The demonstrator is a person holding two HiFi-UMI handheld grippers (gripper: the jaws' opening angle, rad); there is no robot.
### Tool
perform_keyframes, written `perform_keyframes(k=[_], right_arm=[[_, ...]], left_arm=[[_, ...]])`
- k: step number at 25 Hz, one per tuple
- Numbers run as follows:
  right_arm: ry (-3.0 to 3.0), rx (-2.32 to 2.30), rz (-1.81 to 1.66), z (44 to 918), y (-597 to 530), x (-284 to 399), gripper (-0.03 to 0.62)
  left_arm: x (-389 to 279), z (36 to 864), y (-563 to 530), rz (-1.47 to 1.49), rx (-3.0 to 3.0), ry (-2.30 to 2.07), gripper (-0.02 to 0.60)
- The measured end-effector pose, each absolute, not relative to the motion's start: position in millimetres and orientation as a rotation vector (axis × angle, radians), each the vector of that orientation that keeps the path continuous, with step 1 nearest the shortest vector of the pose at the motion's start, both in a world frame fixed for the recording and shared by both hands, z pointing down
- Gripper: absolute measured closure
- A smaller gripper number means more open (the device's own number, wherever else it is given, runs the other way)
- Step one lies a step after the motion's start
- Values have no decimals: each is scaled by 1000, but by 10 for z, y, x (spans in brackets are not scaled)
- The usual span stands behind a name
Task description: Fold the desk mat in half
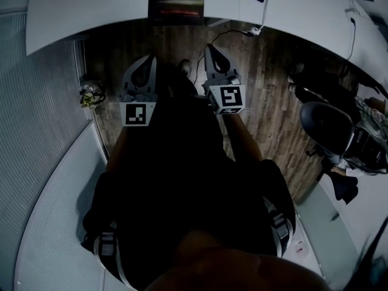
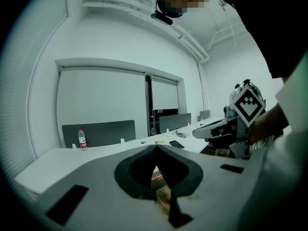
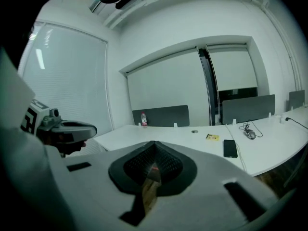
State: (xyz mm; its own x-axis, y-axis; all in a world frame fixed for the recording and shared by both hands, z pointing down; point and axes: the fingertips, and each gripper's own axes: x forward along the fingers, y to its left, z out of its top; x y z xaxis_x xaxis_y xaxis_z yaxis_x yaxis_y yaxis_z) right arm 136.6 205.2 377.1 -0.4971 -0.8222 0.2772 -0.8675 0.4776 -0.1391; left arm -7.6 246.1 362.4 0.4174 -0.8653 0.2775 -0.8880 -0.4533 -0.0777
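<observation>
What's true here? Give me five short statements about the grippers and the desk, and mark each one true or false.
1. The left gripper and the right gripper are both shut with nothing between their jaws. True.
2. The left gripper grips the desk mat. False: the mat lies on the white desk, apart from both grippers.
3. A water bottle stands upright on the desk. True.
4. The phone lies on the ground. False: it lies on the desk.
5. Both grippers are held over the wooden floor, short of the desk. True.
</observation>
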Motion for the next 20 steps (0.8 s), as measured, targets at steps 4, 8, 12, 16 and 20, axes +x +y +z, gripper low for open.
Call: perform_keyframes(k=[4,8,12,16,20], right_arm=[[-2521,1384,357,4022,1907,1335,594],[-2523,1343,330,4249,1741,1270,594],[-2498,1295,256,4456,1610,1208,594],[-2443,1220,213,4748,1502,1170,594],[-2394,1118,186,5043,1394,1108,592]], left_arm=[[-35,3838,2305,555,2620,-1588,577],[-21,4158,2107,638,2689,-1558,577],[-85,4372,1935,687,2716,-1530,577],[-132,4678,1794,827,2746,-1471,575],[-162,5082,1672,931,2740,-1316,575]])
